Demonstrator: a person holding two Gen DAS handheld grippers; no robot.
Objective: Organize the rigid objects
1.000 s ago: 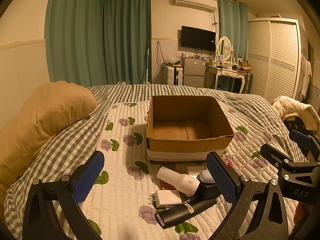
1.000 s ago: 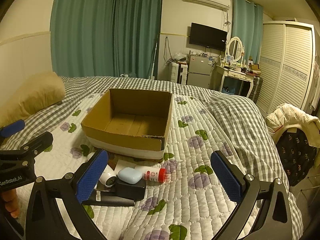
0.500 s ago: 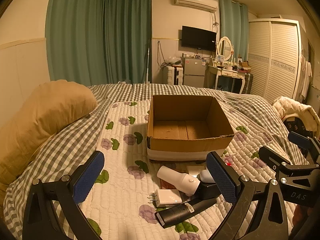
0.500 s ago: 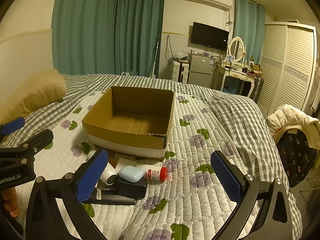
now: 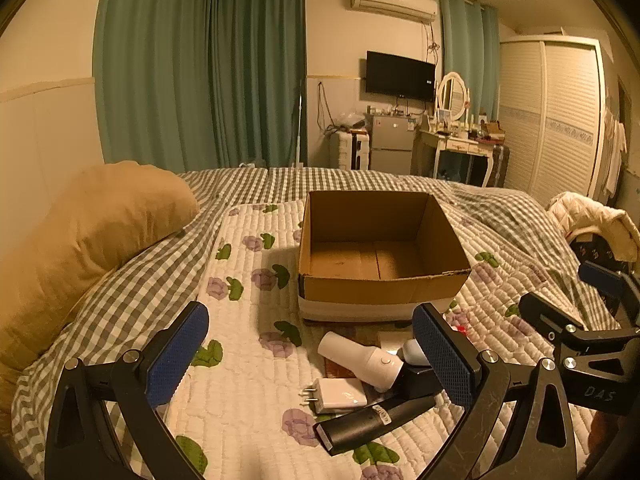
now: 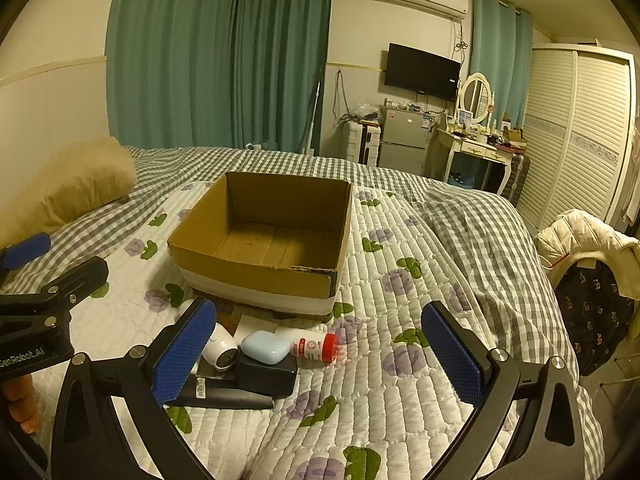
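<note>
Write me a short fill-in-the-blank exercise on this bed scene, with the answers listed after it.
1. The cardboard box on the quilt holds ____ items.
2. The pale blue case rests on top of a ____ block.
3. The small white bottle lying on its side has a ____ cap.
4. The jaws of both the left gripper and the right gripper stand ____.

Answers: no; black; red; open
</note>
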